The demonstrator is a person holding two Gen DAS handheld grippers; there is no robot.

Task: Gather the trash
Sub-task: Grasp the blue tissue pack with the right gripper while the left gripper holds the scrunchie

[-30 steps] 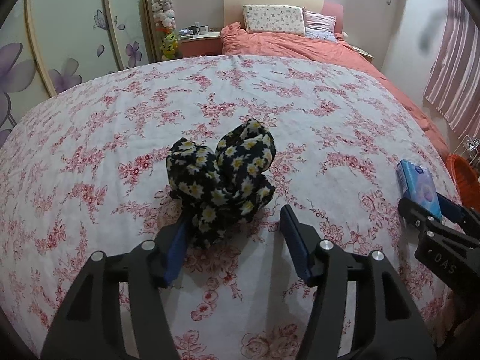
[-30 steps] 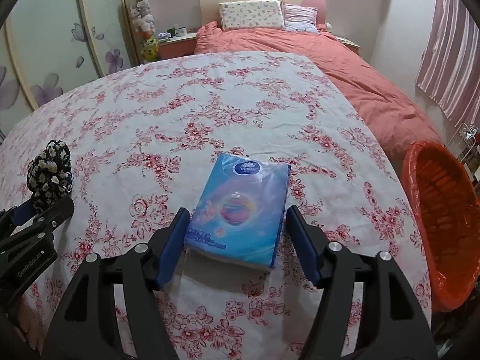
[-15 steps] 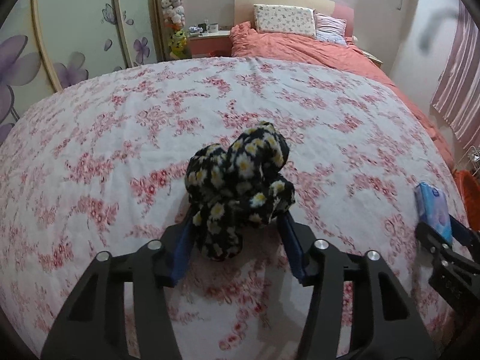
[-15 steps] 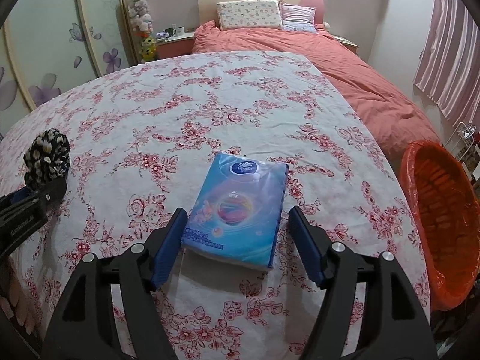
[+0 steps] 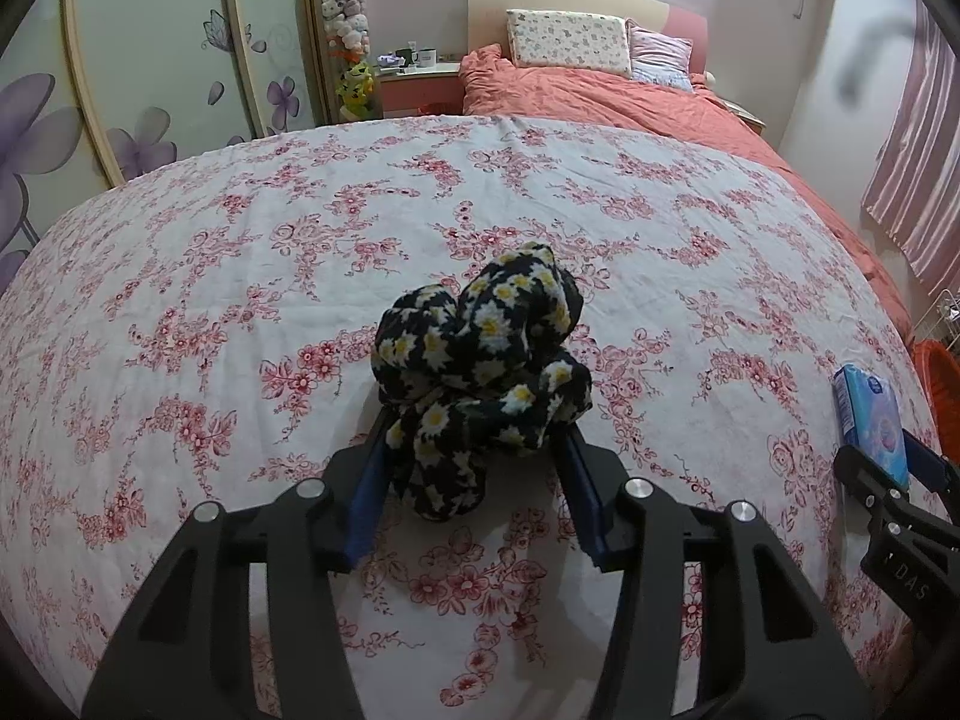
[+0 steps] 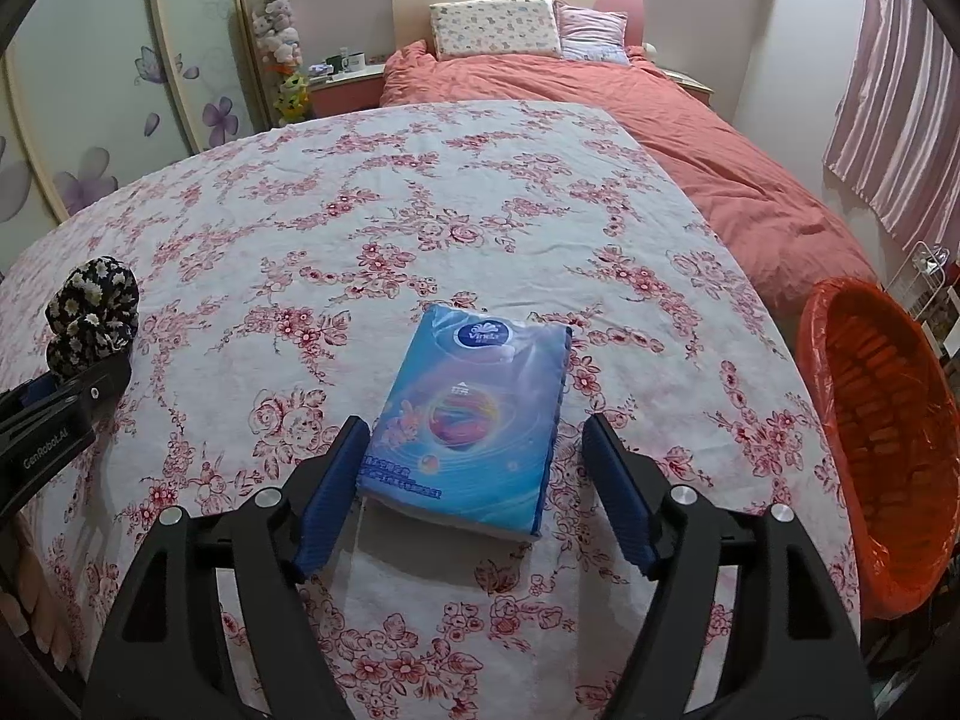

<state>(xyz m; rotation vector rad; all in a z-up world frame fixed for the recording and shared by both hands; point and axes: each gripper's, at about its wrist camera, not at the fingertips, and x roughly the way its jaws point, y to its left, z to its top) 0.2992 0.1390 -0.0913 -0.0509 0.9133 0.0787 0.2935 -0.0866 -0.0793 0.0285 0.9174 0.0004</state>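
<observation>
Place: a home bedroom.
Bed: a bed (image 6: 690, 138) with a salmon duvet and two pillows (image 6: 492, 27) stood at upper centre.
Wardrobe: sliding doors (image 5: 150, 78) painted with purple flowers filled the upper left.
Window side: pink striped curtains (image 6: 900, 108) hung at upper right.
Bedside: stacked plush toys (image 5: 345, 42) stood beside a nightstand (image 5: 414, 81).

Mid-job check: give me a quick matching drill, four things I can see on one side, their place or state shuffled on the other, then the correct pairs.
Things:
1. daisy-print cloth
2. tissue pack
3. orange bin
4. pillows

Places or states:
A. beside the table's edge, lined with an orange bag
B. bunched up, squeezed in the left gripper
C. at the head of the bed
D. flat on the tablecloth, between the open fingers of the right gripper

Pairs: 1-B, 2-D, 3-A, 4-C
</observation>
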